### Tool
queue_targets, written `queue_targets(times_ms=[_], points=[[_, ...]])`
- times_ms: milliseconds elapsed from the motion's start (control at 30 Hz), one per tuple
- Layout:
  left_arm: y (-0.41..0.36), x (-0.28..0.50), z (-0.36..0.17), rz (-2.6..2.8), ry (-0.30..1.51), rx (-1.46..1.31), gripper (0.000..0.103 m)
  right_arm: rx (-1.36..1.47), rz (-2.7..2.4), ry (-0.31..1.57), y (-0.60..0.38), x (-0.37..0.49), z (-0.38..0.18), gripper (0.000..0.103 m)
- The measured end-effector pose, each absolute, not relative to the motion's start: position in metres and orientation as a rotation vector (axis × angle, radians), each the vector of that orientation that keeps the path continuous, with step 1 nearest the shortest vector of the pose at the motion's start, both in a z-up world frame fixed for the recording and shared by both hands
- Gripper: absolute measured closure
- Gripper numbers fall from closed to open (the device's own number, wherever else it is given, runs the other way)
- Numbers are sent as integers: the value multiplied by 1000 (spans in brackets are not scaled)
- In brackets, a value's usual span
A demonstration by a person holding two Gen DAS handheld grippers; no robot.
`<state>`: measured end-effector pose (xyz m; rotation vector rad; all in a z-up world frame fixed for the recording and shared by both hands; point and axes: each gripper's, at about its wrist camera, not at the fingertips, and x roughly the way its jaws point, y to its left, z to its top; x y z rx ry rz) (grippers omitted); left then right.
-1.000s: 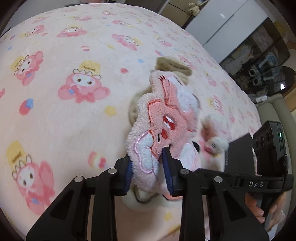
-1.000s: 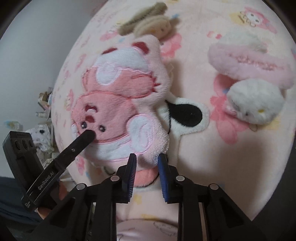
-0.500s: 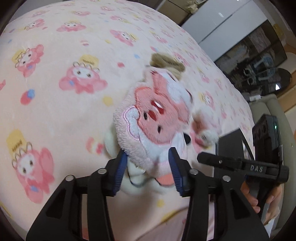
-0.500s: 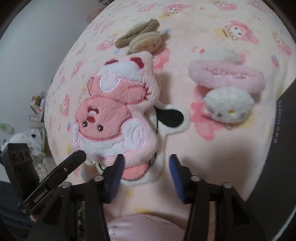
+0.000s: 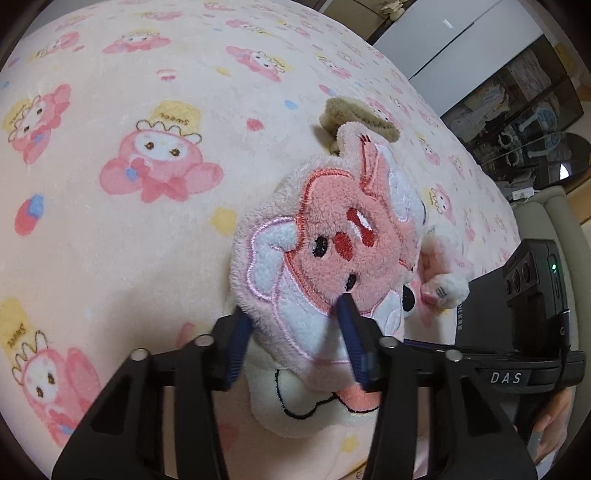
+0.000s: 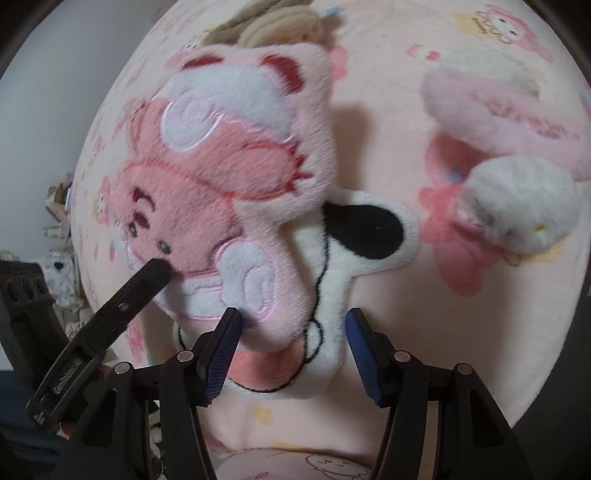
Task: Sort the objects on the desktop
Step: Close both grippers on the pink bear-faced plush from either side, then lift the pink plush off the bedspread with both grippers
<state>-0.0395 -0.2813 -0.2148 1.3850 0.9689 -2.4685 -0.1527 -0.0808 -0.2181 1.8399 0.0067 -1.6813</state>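
A pink plush toy (image 5: 332, 251) (image 6: 221, 184) with an embroidered face lies tilted on top of a white plush toy with a black ear (image 5: 295, 406) (image 6: 369, 229). My left gripper (image 5: 293, 332) straddles the pink toy's lower edge. Its jaws are closing, with the blue pads just against the fur and no squeeze showing. One of its fingers (image 6: 147, 277) rests on the toy's face in the right wrist view. My right gripper (image 6: 293, 339) has its jaws closing too. The pink toy's bottom corner and the white toy sit between its pads, and the right pad is clear of both.
On the cartoon-print blanket (image 5: 147, 258), a brown plush (image 5: 358, 118) (image 6: 266, 26) lies behind the pink toy. A pink-and-white plush (image 6: 509, 155) lies to the right, with a dark flat box (image 5: 480, 314) beyond it. Cabinets (image 5: 517, 103) stand past the blanket's edge.
Both grippers pinched the pink toy tightly and held it up a second ago. Both have since widened their jaws, the toy has settled onto the white plush, and both cameras have come closer.
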Motion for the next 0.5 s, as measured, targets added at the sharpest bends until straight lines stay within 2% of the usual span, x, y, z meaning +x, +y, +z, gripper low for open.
queue_targets(times_ms=[67, 167, 367, 500], points=[[-275, -36, -210, -2482, 952, 1377, 70, 1826, -1679, 8, -80, -153, -216, 66], [-270, -29, -201, -2508, 976, 1362, 80, 1791, -1679, -3, -78, -151, -210, 75], [-244, -15, -178, -2589, 983, 1368, 83, 1729, -1709, -49, -53, -144, -190, 80], [-223, -13, -175, -2634, 966, 1477, 80, 1704, -1750, -60, -26, -137, -174, 81]])
